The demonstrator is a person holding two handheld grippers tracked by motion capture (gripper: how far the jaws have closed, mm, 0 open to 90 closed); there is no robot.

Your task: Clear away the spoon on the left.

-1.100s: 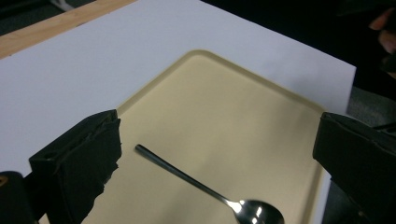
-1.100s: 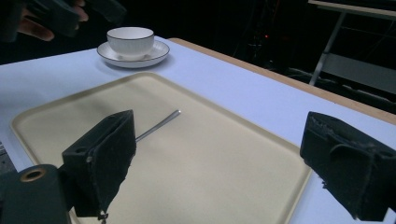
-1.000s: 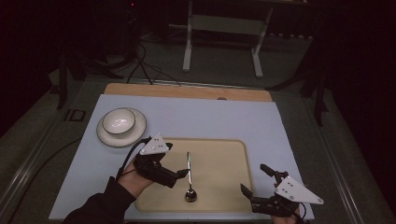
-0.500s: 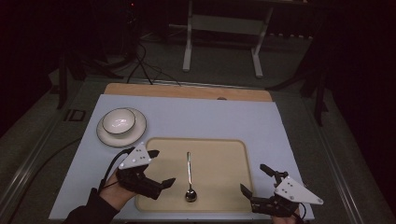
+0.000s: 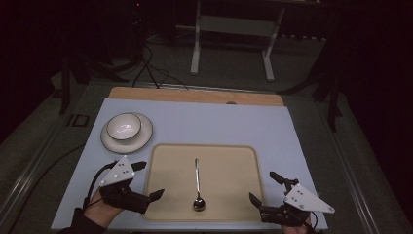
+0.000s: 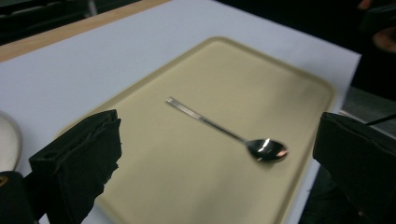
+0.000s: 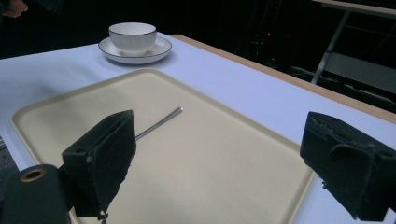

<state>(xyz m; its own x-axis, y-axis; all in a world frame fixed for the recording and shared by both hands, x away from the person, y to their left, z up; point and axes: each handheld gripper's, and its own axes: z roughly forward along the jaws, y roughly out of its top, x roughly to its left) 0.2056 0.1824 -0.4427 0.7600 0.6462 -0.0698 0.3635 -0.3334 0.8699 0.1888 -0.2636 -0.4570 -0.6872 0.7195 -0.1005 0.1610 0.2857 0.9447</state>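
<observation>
Spoon (image 5: 197, 183) on tray (image 5: 170, 161): light, stiff, slippery, lying flat; best pinched mid-handle. Left gripper (image 5: 146, 181) and right gripper (image 5: 264, 187) both gape wide, empty

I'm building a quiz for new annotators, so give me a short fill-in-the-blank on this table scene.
1. The spoon lies on the beige ____.
2. The bowl sits on a ____.
3. The jaws of the left gripper stand ____.
4. The spoon's handle points ____ the person.

Missing words: tray; saucer; open; away from
</observation>
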